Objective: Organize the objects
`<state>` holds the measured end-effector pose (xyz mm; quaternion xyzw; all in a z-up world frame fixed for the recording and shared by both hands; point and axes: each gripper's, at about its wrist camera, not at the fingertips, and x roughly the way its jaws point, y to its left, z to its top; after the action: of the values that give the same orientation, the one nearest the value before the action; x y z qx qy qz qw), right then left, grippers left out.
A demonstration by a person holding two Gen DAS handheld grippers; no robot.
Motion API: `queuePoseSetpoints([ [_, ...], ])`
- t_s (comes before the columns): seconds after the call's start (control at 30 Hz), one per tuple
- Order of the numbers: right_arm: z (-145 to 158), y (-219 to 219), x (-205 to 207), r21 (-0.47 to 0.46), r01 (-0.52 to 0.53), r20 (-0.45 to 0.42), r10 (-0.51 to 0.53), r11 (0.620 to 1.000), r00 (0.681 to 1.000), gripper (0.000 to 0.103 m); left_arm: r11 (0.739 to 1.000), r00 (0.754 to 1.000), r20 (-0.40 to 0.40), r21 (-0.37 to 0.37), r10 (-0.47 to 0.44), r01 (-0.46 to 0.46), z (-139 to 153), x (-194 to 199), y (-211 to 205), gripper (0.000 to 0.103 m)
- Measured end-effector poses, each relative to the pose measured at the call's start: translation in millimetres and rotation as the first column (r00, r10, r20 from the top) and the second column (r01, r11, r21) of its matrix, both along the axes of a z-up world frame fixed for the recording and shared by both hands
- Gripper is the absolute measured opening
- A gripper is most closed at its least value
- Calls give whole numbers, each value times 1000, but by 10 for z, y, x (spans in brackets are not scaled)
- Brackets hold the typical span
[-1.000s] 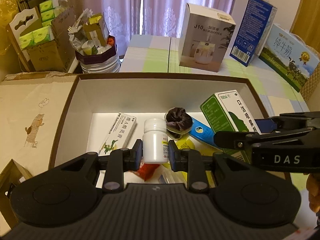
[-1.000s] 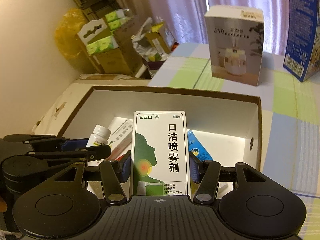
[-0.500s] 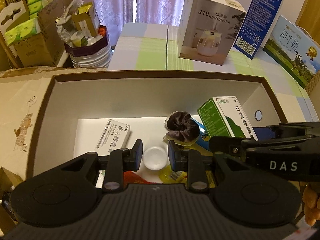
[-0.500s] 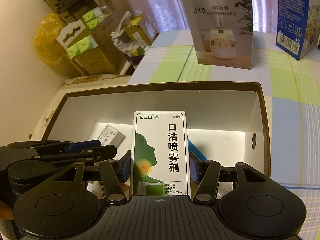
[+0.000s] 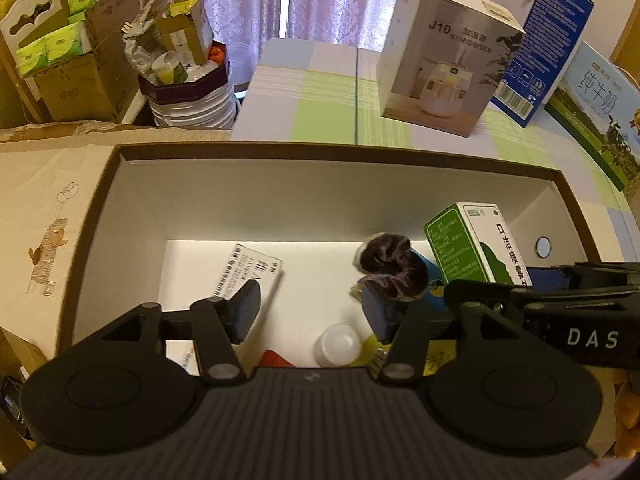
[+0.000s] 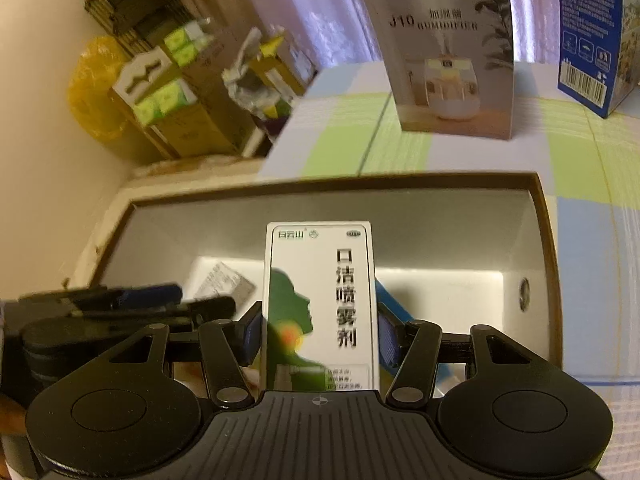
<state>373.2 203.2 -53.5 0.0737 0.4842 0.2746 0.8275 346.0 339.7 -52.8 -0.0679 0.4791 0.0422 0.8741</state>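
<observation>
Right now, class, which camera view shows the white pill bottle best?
The left wrist view: the white pill bottle stands in the storage box, its cap visible below the open left gripper. The right wrist view does not show it.

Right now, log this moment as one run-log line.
left gripper: open, over white bottle in storage box | right gripper: shut on spray box | spray box not yet placed

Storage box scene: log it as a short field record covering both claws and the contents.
left claw: open, over the box, holding nothing
right claw: shut on spray carton, held upright
storage box: open-topped, brown rim, white inside
white bottle: in box, below left claw
scrunchie: dark, in box
flat medicine carton: lying on box floor
humidifier box: upright on table behind
</observation>
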Motion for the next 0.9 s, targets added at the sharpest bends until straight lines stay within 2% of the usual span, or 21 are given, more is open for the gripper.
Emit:
queuePoseSetpoints([
  [0.03, 12, 0, 2, 8, 10, 5, -10, 1000, 1000, 54, 1000, 1000, 2, 6, 5, -5, 8, -6, 10, 56],
  [0.07, 28, 1, 2, 14, 15, 13, -15, 1000, 1000, 54, 1000, 1000, 3, 9, 9, -9, 20, -13, 22, 64],
  [0.13, 69, -8, -8, 21, 10, 31, -10, 1000, 999, 57, 1000, 1000, 13, 11, 16, -16, 45, -33, 44, 72],
  [0.2, 99, -7, -29, 4, 13, 37, -13, 1000, 999, 58, 1000, 1000, 19, 17, 16, -16, 73, -52, 55, 72],
  [0.37, 157, -82, -146, -23, 8, 48, -7, 1000, 999, 62, 1000, 999, 33, 25, 17, -18, 131, -144, 66, 84],
  [0.5, 173, -160, -280, -59, 5, 48, -3, 998, 999, 66, 1000, 999, 38, 29, 10, -11, 174, -235, 43, 87],
  [0.9, 350, -384, -730, -92, 24, 69, -18, 995, 997, 68, 1000, 998, 61, 5, -11, 10, 371, -609, -136, 98],
])
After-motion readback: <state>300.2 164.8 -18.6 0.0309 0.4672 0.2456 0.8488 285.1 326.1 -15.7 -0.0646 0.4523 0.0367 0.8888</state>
